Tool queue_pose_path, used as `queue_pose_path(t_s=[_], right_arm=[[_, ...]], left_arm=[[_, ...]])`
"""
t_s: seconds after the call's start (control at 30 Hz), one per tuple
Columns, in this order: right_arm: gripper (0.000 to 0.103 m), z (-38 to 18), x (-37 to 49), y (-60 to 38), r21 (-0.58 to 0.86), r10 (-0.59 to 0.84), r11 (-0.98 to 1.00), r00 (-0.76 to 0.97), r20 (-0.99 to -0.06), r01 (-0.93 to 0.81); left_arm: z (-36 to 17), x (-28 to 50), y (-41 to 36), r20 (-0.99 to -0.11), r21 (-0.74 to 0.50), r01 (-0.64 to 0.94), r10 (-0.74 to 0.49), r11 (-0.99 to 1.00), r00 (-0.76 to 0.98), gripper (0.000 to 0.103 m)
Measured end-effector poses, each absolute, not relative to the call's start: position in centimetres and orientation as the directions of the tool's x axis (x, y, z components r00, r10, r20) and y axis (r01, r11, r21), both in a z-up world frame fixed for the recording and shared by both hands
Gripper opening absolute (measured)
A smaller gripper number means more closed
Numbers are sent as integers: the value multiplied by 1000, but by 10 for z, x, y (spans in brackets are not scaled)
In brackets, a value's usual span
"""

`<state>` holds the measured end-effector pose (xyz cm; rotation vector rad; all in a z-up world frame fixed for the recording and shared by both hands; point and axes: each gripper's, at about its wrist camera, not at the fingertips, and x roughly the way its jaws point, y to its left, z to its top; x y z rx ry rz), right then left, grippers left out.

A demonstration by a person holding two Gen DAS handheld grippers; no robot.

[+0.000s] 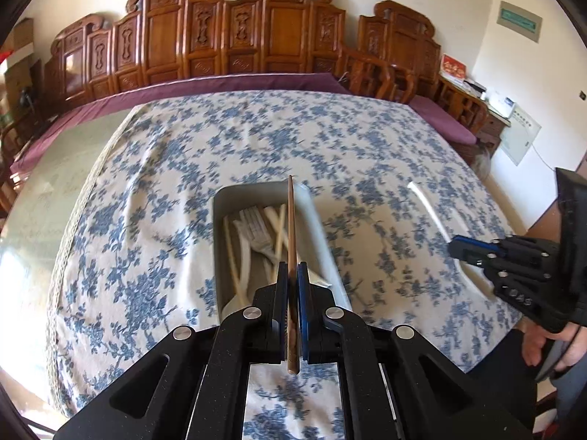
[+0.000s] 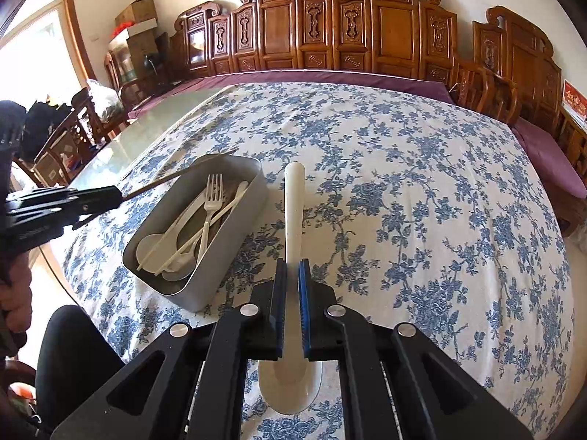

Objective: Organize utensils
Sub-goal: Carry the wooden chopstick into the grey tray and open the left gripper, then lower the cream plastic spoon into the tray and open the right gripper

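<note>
My left gripper (image 1: pixel 292 269) is shut on a brown wooden chopstick (image 1: pixel 291 220) and holds it above a grey metal box (image 1: pixel 220 220) of white forks, spoons and chopsticks. In the right wrist view the left gripper (image 2: pixel 113 196) holds the chopstick (image 2: pixel 176 178) over the box's (image 2: pixel 242 220) far left rim. My right gripper (image 2: pixel 292 267) is shut on the handle of a white spoon (image 2: pixel 294 205), its bowl under the gripper body. In the left wrist view the right gripper (image 1: pixel 456 247) holds the spoon (image 1: pixel 427 201) right of the box.
The table carries a blue floral cloth (image 2: pixel 422 201) with bare glass (image 2: pixel 154 128) at its left. Carved wooden benches with purple cushions (image 2: pixel 330 77) stand behind. The person's legs (image 2: pixel 69 359) are at the near left edge.
</note>
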<state>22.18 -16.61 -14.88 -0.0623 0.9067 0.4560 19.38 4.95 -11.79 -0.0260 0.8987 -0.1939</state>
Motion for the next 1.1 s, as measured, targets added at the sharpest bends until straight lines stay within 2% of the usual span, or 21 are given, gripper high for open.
queue_pose_path(t_s=[0.37,0.7,1.1], right_arm=[[8,-155,228,-154,141,366,893,508,-780,-427],[8,-157,231,-145,146,376,886,497,-782,-440],[8,-150,236,-121,162,413,863,487,-770,-478]], left_arm=[[-153,209,66,-813,-88,99,-129,991,567,4],[-176,218,59,-839,-94,109,-138,990,527,4],[-172,215,68,-842,-104,96,-139,990,521,4]])
